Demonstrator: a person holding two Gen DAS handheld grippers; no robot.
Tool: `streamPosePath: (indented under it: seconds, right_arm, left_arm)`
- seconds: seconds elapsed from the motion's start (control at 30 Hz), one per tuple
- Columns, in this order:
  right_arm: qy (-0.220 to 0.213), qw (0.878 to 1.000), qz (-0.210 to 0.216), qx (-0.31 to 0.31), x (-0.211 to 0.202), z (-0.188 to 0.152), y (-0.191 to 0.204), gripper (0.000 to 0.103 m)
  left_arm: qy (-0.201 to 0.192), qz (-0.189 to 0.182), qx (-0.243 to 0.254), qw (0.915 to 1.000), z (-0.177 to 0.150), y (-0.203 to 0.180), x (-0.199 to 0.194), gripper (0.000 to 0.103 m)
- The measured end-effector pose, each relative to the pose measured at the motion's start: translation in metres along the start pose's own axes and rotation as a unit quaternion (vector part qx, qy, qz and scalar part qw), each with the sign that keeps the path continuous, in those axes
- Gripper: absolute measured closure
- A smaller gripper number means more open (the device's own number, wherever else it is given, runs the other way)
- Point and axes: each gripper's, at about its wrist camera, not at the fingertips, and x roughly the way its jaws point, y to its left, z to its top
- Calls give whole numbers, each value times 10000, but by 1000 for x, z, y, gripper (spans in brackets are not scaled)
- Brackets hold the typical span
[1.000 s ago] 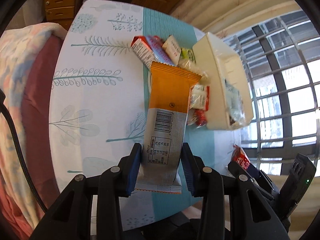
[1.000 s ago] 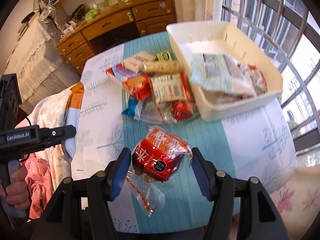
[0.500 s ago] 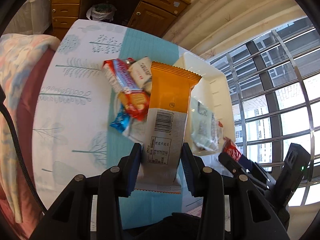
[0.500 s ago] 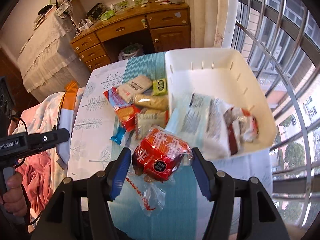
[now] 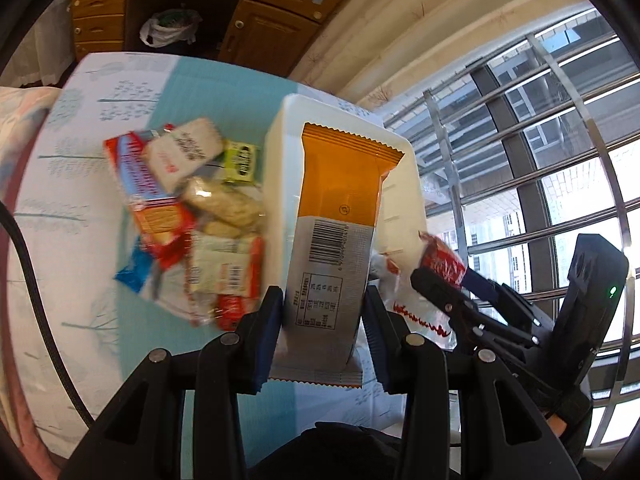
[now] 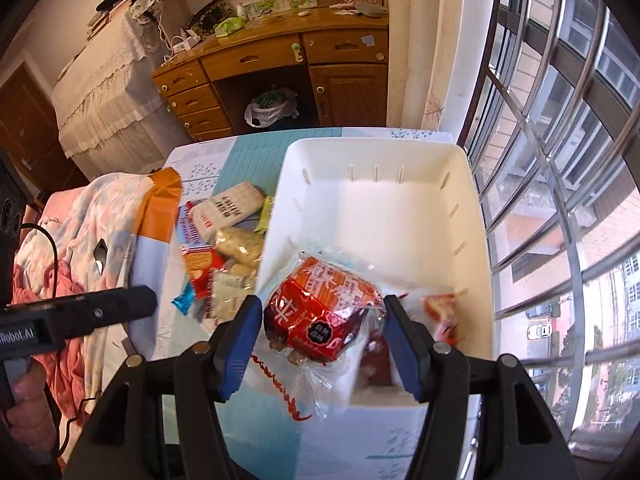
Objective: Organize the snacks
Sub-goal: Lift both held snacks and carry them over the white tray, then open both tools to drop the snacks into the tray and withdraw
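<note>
My left gripper is shut on a long orange and silver snack packet, held upright over the near end of the white bin. My right gripper is shut on a red snack bag in clear wrap, held above the near part of the white bin. The right gripper also shows in the left wrist view with its red bag. A pile of loose snacks lies on the tablecloth left of the bin, also in the right wrist view.
The bin holds a few packets near its front. The table has a white and teal cloth. A pink blanket lies at the left. A wooden desk stands behind; window bars run at the right.
Both grippers have moved forward and to the right with their packets, from over the bare tablecloth to over the white bin. Both stay shut.
</note>
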Motion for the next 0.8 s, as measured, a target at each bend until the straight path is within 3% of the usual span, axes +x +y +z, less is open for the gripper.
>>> streamPosePath:
  seconds: [0.3,0.53,0.6,0.67,0.8]
  right_arm:
    - [238,9996,140,38,14,25,-48,40]
    - [523,9983,253,-40,29,36,-71,39]
    - [586,9978,307,-60,33,37,-75,38]
    - [650,9973,352,-31,36,38,-80,38]
    - [683,9963,516,118,39,39,-87,34]
  left_arm:
    - [284,12,112,9995,28,-43,59,64]
    - [110,167,296,9994,49,-64,78,63]
    - [70,214,271,9994,54,-67,80,57]
    - [46,278,207,9994,57,-65,79,43]
    - [108,438,-7,9990,57,-56,79,32]
